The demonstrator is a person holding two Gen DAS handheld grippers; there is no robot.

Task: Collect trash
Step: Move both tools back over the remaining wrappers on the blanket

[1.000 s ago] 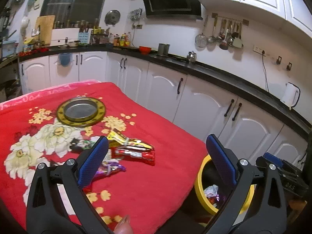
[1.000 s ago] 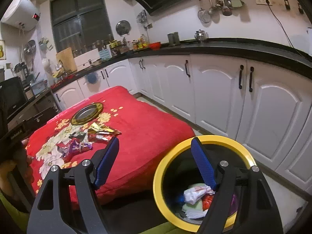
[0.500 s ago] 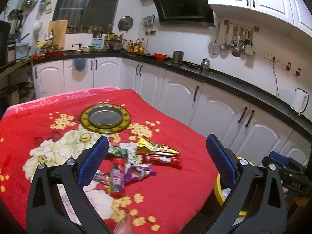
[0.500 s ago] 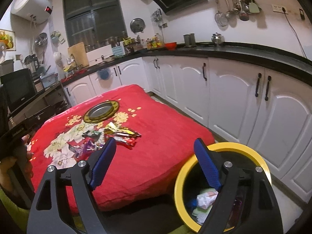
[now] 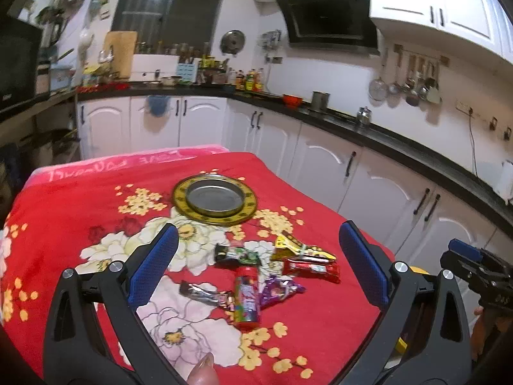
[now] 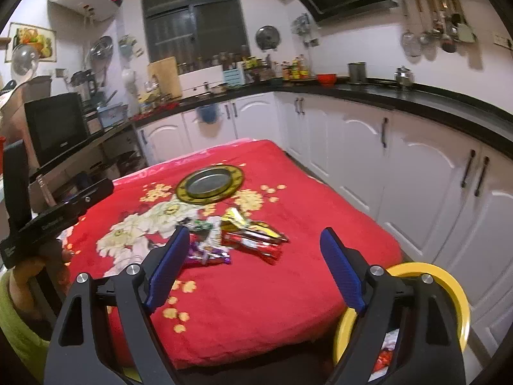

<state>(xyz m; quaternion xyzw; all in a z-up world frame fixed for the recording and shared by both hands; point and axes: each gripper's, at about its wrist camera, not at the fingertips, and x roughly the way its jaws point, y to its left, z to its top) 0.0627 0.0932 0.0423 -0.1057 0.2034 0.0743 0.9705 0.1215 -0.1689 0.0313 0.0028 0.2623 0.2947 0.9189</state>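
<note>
Both grippers are empty and are aimed at the small heap of wrappers that lies on the red flowered cloth (image 5: 304,166), in front of the round metal plate (image 5: 214,199). The left gripper (image 5: 258,264) has its jaws spread wide with nothing between the pads, and the right gripper (image 6: 253,268) has its jaws just been opening and also holds nothing. The trash is in one loose cluster: a yellow wrapper (image 5: 301,247), a red wrapper (image 5: 312,269) just beside it, a purple wrapper (image 5: 279,290), a silver wrapper (image 5: 205,293), a green-and-black wrapper (image 5: 237,255), and a small red tube (image 5: 245,295) that lies across the middle. The yellow bin (image 6: 449,292) stands on the floor at the right corner of the table, and some trash is already visible inside it. To do this step well, I think each gripper should choose one piece at the edge of the heap, not the middle, so the pieces do not drag each other. The red wrapper is nearest to the bin side, so it suits the right gripper. The wrappers are thin and flat on soft cloth, so the pads should come low and close on a raised fold. The tube may roll if pushed from the side.
</note>
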